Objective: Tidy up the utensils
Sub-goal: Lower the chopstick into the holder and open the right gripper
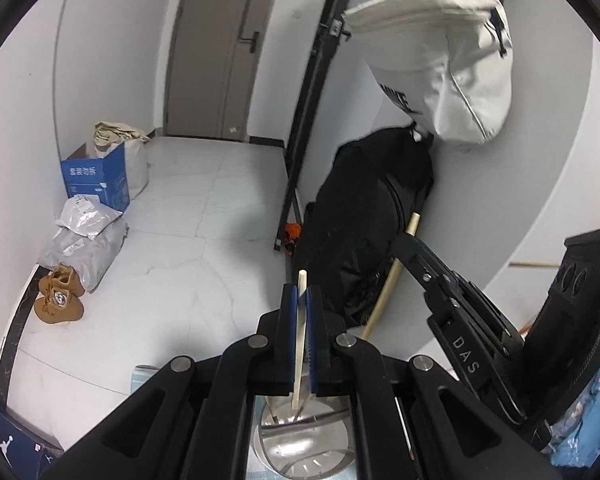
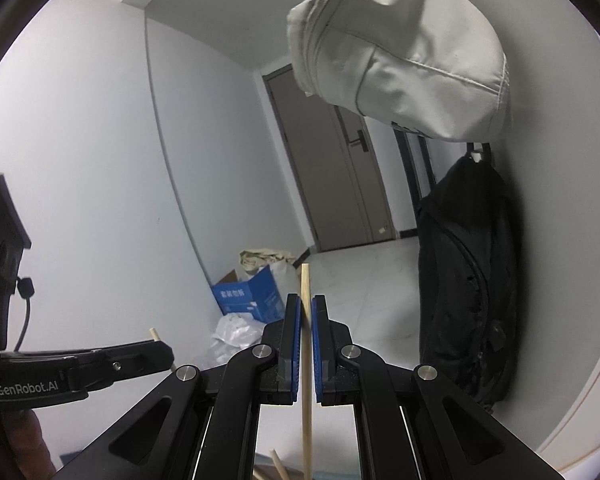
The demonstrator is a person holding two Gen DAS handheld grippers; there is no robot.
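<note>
In the left wrist view my left gripper [image 1: 302,292] is shut on a pale wooden chopstick [image 1: 302,280] that stands nearly upright between its blue pads. The stick's lower end hangs over a shiny metal utensil holder [image 1: 288,444] with more sticks in it. My right gripper [image 1: 406,242] reaches in from the right, shut on a second chopstick [image 1: 392,280]. In the right wrist view that gripper [image 2: 306,300] clamps the upright chopstick [image 2: 305,280]. The left gripper [image 2: 166,354] comes in from the left with a stick tip [image 2: 154,333] showing above it. Loose chopsticks [image 2: 278,465] lie below.
A white bag [image 1: 440,60] hangs on the right wall above a black backpack [image 1: 364,220]. A blue box [image 1: 96,180], grey parcels [image 1: 84,240] and brown shoes [image 1: 58,298] sit on the tiled floor at left. A grey door [image 1: 216,48] is at the back.
</note>
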